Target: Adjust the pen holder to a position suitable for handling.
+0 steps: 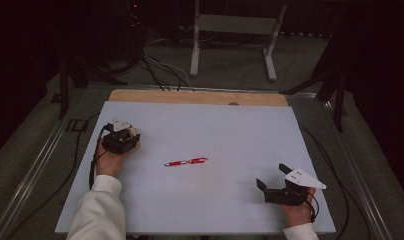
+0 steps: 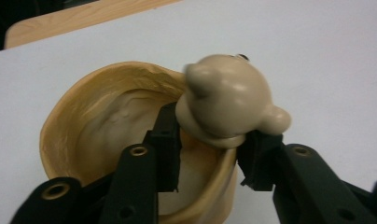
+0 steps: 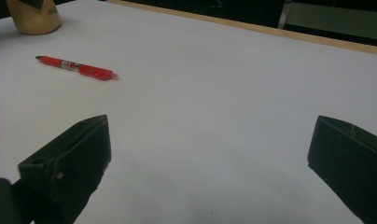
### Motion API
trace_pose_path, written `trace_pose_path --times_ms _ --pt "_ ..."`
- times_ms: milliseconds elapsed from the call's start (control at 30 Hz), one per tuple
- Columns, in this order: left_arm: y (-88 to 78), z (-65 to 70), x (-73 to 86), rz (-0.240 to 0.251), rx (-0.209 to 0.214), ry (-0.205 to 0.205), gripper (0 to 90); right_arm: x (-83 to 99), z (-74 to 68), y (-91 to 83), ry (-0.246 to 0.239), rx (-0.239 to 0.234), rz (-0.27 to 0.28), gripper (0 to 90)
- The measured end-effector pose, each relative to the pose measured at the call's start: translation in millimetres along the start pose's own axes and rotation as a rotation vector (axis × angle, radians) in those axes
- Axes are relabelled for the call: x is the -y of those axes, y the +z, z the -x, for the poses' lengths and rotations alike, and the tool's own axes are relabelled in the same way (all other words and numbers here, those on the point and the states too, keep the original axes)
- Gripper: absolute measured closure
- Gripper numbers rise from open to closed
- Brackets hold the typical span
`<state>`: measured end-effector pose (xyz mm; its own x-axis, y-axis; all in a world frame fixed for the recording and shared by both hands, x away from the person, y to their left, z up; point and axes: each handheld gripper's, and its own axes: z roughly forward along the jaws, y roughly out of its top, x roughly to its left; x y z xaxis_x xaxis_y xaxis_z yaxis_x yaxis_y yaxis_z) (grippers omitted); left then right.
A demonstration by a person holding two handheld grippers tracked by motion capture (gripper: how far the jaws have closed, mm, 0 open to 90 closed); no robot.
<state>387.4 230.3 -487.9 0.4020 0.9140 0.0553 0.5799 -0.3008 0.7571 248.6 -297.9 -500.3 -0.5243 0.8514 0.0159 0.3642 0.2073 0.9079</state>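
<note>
A red pen lies flat near the middle of the white table top. At the left stands a tan, soft-looking cup with a small bear-like head on its rim. My left gripper is shut on the cup's wall just under that head, with one jaw inside the cup and the other outside. My right gripper rests open near the front right, pointing toward the pen, with nothing between its jaws.
A strip of wooden board shows beyond the table top's far edge. On the floor behind stand a white metal frame and dark stands, with cables running to the table. Metal rails flank both sides.
</note>
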Motion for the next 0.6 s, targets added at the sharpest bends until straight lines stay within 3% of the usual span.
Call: trace_pose_path --times_ms 300,600 --pt "-1.2 1.1 0.3 0.002 0.007 0.013 65.1 0.0 -0.1 0.2 -0.001 0.001 -0.002 0.2" --pt "-0.1 11.2 -2.3 0.019 0.050 0.029 65.3 0.1 0.1 0.2 0.000 0.002 -0.002 0.2"
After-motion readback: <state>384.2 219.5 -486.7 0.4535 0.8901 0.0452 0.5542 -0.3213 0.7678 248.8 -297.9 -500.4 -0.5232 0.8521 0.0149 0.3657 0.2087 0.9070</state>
